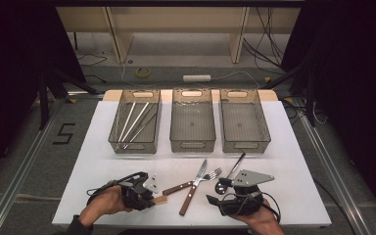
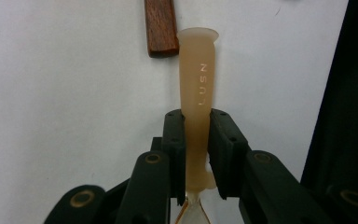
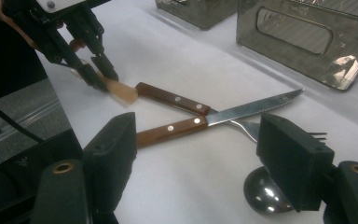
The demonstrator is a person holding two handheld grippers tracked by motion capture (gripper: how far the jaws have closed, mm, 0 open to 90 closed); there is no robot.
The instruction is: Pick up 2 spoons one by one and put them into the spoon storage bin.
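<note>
Nearest the camera, at left, the left gripper (image 1: pixel 152 195) is seen clenched on a pale plastic handle (image 2: pixel 197 88), which is held just beside the wooden-handled fork (image 1: pixel 192 180). Crossing that fork lies the knife (image 1: pixel 192 187). At right, the right gripper (image 3: pixel 200 158) is held released above a ladle (image 3: pixel 264 194).

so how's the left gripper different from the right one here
The left gripper is shut on a pale amber handle; the right gripper stands wide open, holding nothing. Left aims toward the fork's wooden handle, right toward the knife. Both are black and hand-held.
</note>
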